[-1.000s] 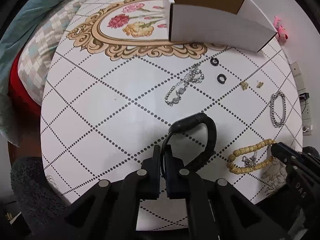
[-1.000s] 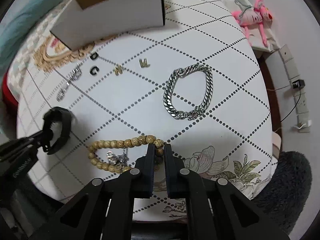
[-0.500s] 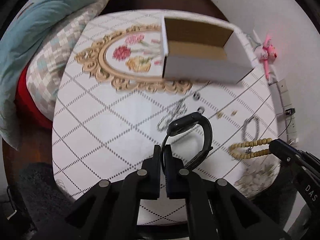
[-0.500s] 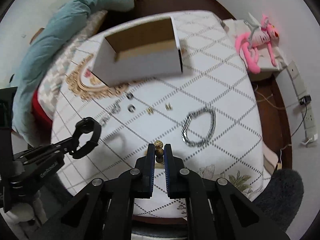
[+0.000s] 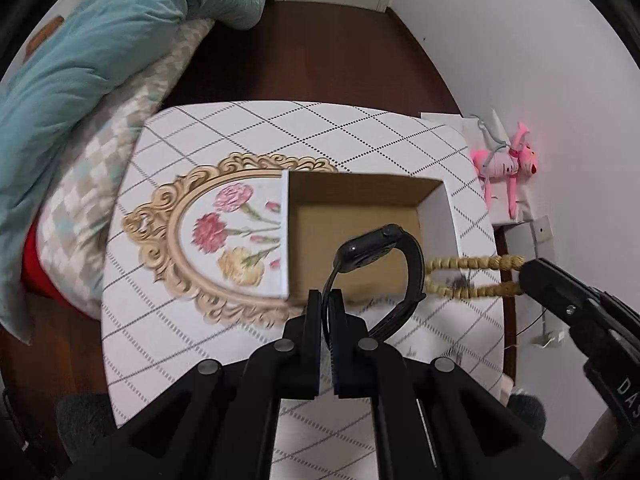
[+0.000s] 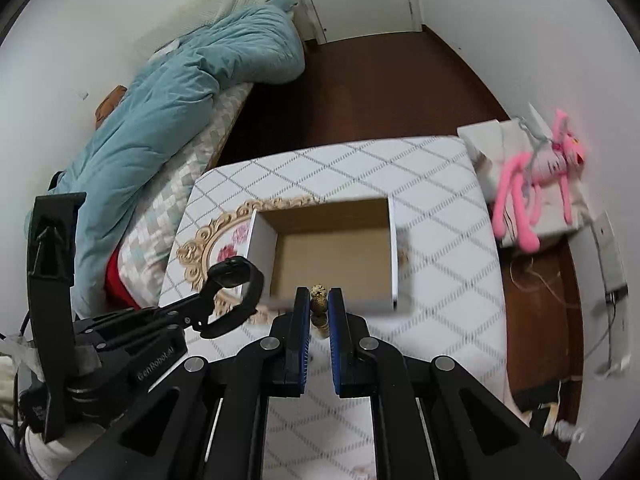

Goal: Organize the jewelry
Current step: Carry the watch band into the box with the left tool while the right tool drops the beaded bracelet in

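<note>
My left gripper (image 5: 327,300) is shut on the strap of a black smartwatch (image 5: 380,256) and holds it in the air over the near edge of an open white cardboard box (image 5: 360,236). My right gripper (image 6: 319,304) is shut on a wooden bead bracelet (image 6: 319,294), also held high near the box (image 6: 332,256). In the left wrist view the bracelet (image 5: 472,276) hangs from the right gripper (image 5: 524,276) beside the box's right wall. In the right wrist view the watch (image 6: 236,276) hangs left of the box. The box looks empty inside.
The white table (image 5: 200,340) has a diamond pattern and a gold-framed flower print (image 5: 224,236). A bed with a teal quilt (image 6: 168,112) lies to the left. A pink plush toy (image 6: 536,184) lies to the right of the table.
Both grippers have risen high above the table and moved toward the box, carrying the watch and the bead bracelet. The other jewelry on the table has dropped out of view.
</note>
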Tool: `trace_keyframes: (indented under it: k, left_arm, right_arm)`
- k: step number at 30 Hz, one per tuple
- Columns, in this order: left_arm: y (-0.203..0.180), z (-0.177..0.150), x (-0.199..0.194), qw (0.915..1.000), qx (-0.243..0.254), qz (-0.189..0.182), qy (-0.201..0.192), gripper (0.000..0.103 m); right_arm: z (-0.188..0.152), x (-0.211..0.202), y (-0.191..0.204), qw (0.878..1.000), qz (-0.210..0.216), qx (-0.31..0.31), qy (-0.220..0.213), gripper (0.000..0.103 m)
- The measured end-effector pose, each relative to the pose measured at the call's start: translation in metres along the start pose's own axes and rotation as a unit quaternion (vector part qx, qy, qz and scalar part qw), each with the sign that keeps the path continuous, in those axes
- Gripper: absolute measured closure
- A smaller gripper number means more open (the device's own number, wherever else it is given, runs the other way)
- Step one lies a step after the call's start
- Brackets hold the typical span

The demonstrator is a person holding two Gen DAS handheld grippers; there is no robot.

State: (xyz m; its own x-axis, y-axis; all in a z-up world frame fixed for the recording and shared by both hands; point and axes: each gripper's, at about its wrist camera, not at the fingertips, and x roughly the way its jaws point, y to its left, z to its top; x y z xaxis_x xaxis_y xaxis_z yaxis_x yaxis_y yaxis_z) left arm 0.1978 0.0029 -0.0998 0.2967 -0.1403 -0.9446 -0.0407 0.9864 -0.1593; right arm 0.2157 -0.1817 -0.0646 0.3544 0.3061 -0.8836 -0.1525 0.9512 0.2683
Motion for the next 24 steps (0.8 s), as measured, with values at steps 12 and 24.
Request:
trace_keyframes:
  k: [12,24]
  left_arm:
    - [0.000,0.047,0.059,0.9969,-0.036,-0.014,0.068,0.092]
    - [0.014,0.061,0.021,0.9987,-0.051,0.007,0.004,0.029]
  right_arm:
    - [0.058,0.072,-0.025,0.999,0.010,0.019,0.045,0.094]
    - [0.051,0.096,-0.038,0.995,0.001,0.026,0.095,0.035]
